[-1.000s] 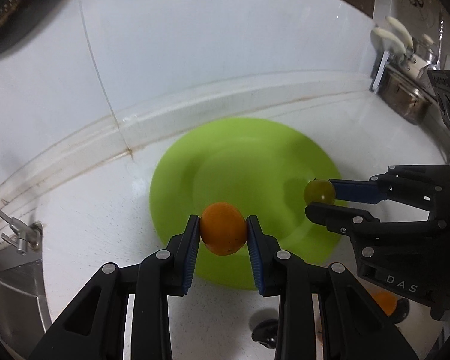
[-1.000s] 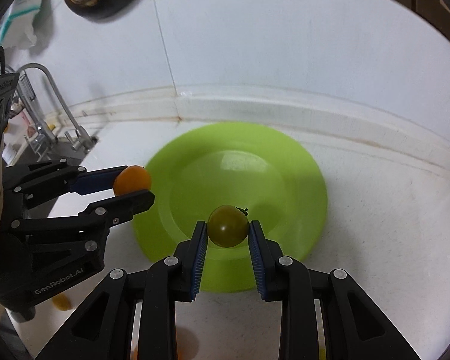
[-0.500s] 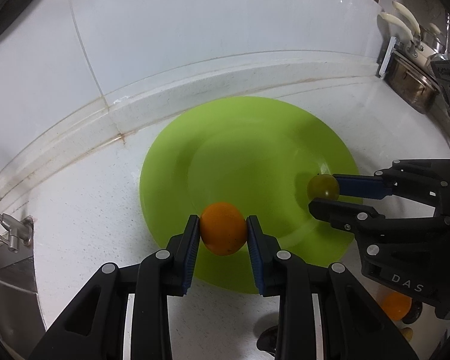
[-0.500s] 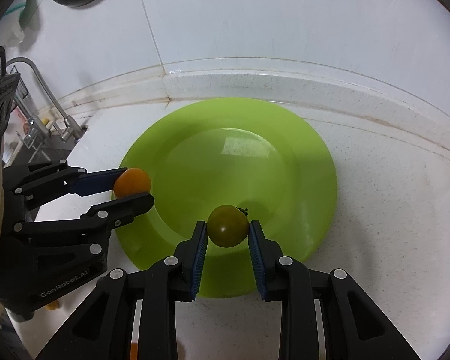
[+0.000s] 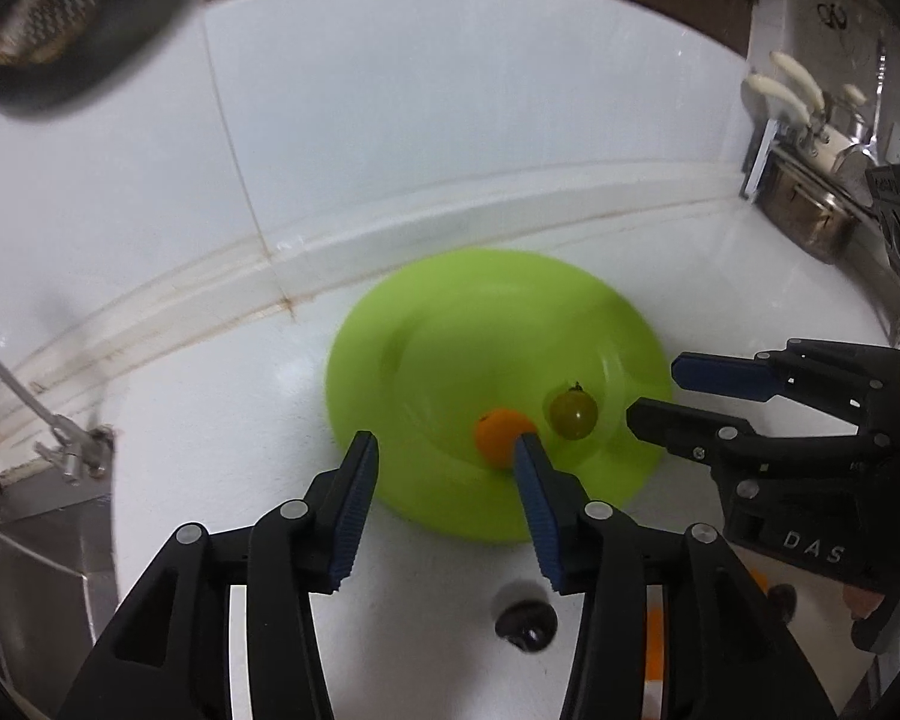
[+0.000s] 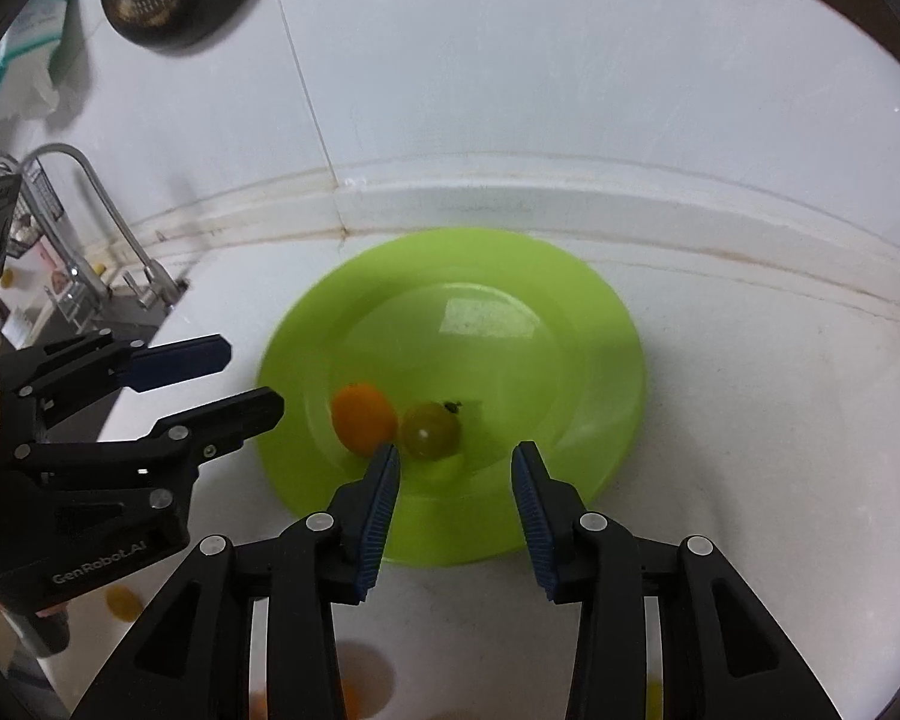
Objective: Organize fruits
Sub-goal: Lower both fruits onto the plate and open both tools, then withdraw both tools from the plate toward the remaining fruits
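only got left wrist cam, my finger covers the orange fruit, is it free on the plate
Observer: Yes, the orange fruit lies on the green plate, clear of the left gripper, whose jaws have just been opening, nothing between them.
Operator: touching anything
Observer: Looks so; the green tomato sits right against it.
Operator: and the other side
Observer: The right gripper has also just been opening; pads apart, nothing between them.

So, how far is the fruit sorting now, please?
Done: the orange fruit and the green fruit lie side by side on the green plate. In hand: nothing; the left gripper and right gripper have just been opening and stand empty. Left: more orange fruit seems to wait on the counter nearer the camera, blurred.
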A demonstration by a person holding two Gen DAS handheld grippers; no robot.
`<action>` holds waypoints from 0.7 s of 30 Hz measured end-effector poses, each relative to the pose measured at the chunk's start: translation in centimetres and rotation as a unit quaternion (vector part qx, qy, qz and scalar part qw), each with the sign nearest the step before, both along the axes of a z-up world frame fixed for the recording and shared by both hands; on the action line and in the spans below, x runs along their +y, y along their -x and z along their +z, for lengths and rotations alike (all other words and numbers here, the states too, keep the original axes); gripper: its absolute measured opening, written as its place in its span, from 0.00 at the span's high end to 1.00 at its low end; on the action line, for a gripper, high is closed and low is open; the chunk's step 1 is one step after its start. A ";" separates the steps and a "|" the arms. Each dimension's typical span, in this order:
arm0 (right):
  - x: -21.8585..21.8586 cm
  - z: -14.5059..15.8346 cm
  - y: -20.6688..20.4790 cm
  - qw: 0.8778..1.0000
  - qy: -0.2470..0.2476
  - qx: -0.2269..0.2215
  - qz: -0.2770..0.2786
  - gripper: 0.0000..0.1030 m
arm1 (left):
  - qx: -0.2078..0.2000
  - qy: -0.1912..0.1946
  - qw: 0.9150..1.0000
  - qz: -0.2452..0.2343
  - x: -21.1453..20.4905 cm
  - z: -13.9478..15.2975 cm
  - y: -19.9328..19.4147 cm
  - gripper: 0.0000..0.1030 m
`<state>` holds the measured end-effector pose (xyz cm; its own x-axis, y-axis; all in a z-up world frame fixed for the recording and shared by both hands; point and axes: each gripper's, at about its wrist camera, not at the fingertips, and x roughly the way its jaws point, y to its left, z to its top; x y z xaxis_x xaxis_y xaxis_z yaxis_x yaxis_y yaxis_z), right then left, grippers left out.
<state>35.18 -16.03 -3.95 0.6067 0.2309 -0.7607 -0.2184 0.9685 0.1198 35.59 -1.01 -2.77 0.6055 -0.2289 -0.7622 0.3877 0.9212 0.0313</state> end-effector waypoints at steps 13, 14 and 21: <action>0.8 5.5 7.3 0.996 0.003 -0.089 -0.016 0.54 | -0.065 0.025 0.998 0.008 2.1 4.9 7.3 0.31; 0.8 5.8 8.0 0.995 0.002 -0.095 -0.017 0.54 | -0.068 0.027 0.997 0.009 2.0 5.0 7.8 0.30; 0.7 6.9 11.8 0.992 -0.008 -0.121 -0.034 0.49 | -0.085 0.037 0.996 0.014 2.3 5.4 11.8 0.22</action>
<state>23.35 -15.37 2.97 0.7853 0.1944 -0.5879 -0.1764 0.9803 0.0885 23.83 1.31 2.62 0.7310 -0.2623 -0.6299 0.3570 0.9338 0.0254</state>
